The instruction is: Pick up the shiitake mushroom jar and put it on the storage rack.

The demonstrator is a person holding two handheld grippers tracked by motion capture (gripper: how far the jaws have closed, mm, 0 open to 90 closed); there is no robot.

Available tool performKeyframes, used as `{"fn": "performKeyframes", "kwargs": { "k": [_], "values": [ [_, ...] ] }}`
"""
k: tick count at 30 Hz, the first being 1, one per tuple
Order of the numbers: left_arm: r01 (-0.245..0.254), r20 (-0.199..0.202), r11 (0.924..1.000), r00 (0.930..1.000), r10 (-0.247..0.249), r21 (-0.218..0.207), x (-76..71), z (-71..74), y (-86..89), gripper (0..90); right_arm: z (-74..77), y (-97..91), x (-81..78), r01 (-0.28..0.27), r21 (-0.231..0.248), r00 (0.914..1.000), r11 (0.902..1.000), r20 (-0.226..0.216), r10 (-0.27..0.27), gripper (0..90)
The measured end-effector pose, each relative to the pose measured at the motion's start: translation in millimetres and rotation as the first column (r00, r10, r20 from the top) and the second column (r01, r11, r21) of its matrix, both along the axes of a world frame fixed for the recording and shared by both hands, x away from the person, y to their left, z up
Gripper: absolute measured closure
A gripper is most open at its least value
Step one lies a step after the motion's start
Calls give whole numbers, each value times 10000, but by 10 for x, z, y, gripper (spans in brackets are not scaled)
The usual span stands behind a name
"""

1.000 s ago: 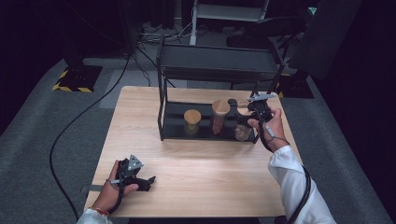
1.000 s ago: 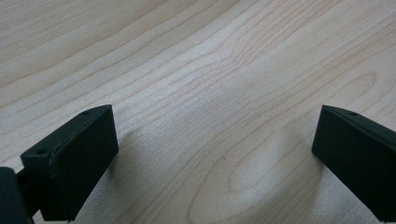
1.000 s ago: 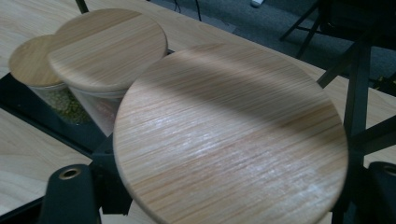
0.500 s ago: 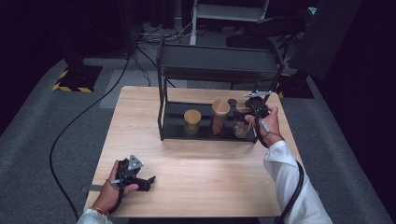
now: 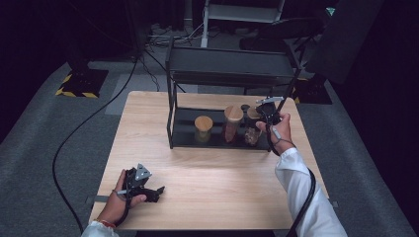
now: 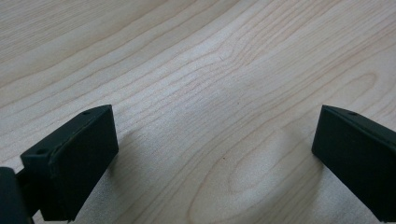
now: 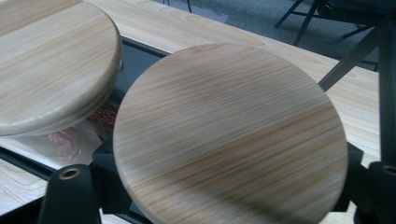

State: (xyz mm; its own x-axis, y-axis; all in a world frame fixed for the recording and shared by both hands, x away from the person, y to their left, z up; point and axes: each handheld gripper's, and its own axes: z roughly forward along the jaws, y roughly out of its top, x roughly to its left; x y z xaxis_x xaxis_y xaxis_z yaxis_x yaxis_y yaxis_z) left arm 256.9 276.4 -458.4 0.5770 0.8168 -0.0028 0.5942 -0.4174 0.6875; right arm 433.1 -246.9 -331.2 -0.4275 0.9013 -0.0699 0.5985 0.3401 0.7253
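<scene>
Right gripper (image 5: 260, 114) clamps jar lid (image 7: 231, 135) inside rack (image 5: 170, 118); left gripper (image 6: 210, 158) wide, empty.

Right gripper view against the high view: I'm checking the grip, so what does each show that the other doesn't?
Right gripper view: the round wooden lid clamped between the black fingers, beside a second wooden lid.

High view: the black metal shelf rack, the short wooden-lidded jar, the left gripper resting on the light wooden table.

Both: the lidded jars on the rack's lower shelf.
</scene>
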Motion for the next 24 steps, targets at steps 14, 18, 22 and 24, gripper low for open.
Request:
{"fn": "performKeyframes", "kwargs": {
  "k": [14,18,22,24],
  "values": [
    [2,-1,10000,10000,-2,3,0,1,0,0,-64,-66,8,113,272,9999,9996,57,-115,241],
    [2,-2,10000,10000,-2,0,0,1,0,0,-86,-96,13,148,294,9999,9995,52,-149,232],
    [3,1,10000,10000,-3,5,0,1,0,0,-89,-77,-2,42,75,9999,10000,111,-43,216],
    [2,-1,10000,10000,-2,3,0,1,0,0,-88,-59,-8,54,-23,9999,10000,131,-53,205]
  ]
}}
